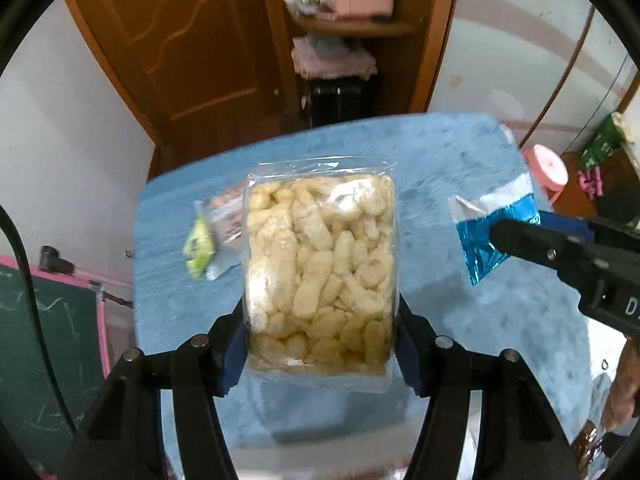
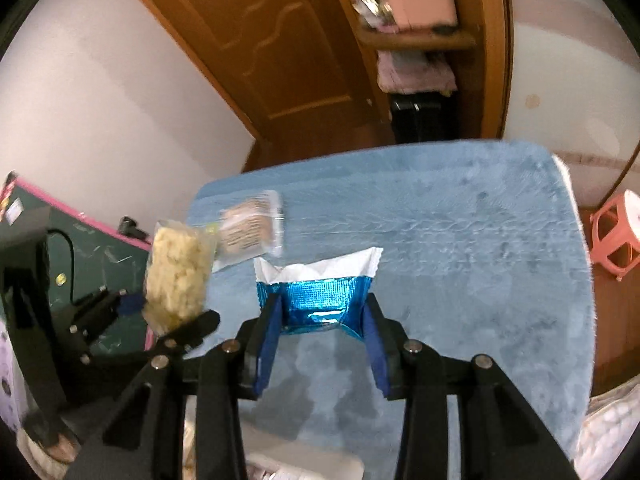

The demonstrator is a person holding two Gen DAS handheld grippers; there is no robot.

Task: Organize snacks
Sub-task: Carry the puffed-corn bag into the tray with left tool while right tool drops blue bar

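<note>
My left gripper (image 1: 320,344) is shut on a clear bag of pale puffed snacks (image 1: 320,264), lifted above the blue table cover (image 1: 440,152). In the right wrist view the same puffed snack bag (image 2: 178,272) hangs at the left in the left gripper (image 2: 172,320). My right gripper (image 2: 322,332) is shut on a blue and white foil packet (image 2: 320,288), also held off the table. That foil packet (image 1: 488,224) shows at the right of the left wrist view. A brown snack pack (image 2: 252,228) lies on the cover; a small yellow-green packet (image 1: 198,246) lies beside it.
The blue table cover (image 2: 480,240) has open room on its right half. A pink stool (image 2: 616,236) stands past the right edge. A green board with pink frame (image 1: 48,312) leans at the left. A wooden door (image 1: 192,40) and shelves (image 1: 352,28) stand behind.
</note>
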